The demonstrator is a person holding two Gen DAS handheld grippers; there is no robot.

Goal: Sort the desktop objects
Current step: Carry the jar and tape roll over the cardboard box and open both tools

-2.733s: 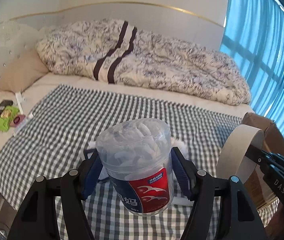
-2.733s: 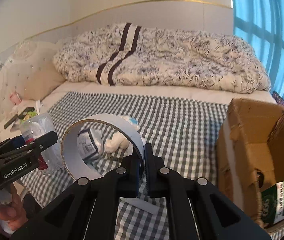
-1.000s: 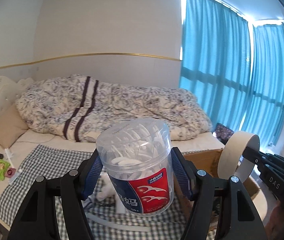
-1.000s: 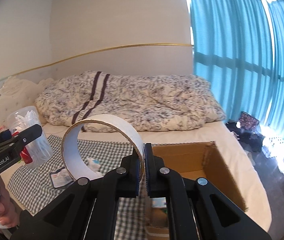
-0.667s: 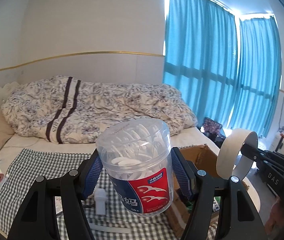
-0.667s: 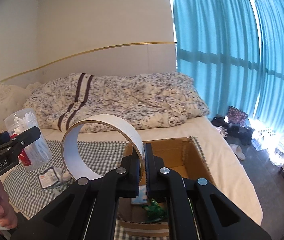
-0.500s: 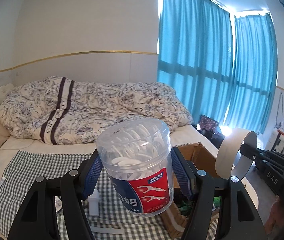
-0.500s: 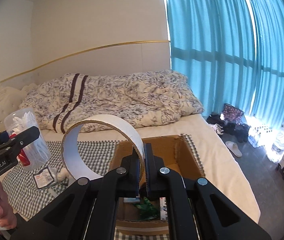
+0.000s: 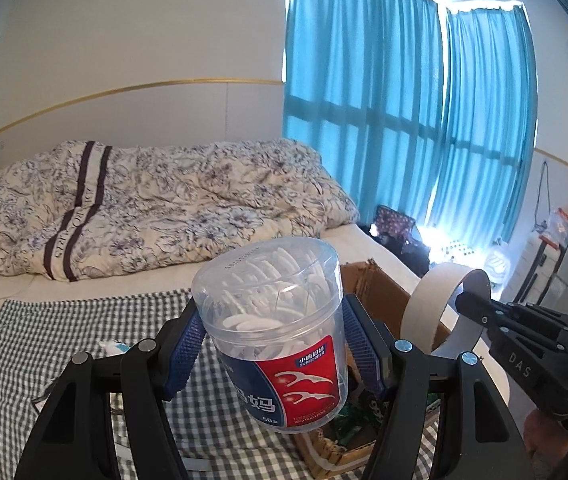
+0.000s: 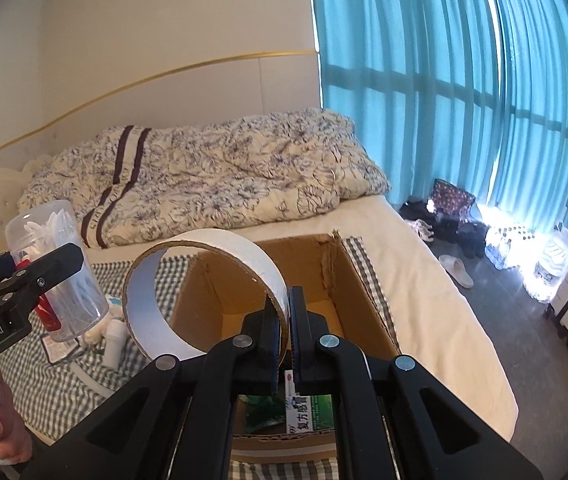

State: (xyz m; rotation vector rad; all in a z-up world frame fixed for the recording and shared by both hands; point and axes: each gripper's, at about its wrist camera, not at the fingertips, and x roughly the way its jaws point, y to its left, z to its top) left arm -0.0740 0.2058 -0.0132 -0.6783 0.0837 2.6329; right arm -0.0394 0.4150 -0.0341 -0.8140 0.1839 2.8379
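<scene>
- The left gripper is clamped on a clear jar of floss picks, its blue pads pressing the jar's two sides so that it rides upright and the lid stays on top.
- The right gripper is pinched on the wall of a tape roll, one finger inside the ring and one outside, which is likely the only sure hold on so thin a hoop; the roll stands on edge above the fingers.
- Both things hang in the air over or beside the open cardboard box, which sits on the checked cloth at the bed's edge. A green packet already lies in the box, so it looks like the collecting place, and the next step is probably a lowering and letting go.
- A few small items remain on the cloth to the left of the box.
- Compared with the frames from a moment ago, both cameras have swung right, from the quilt toward the blue curtains.
- The box now lies directly beneath the tape roll with its inside showing, where before it sat off to the side. Neither grip has changed.
</scene>
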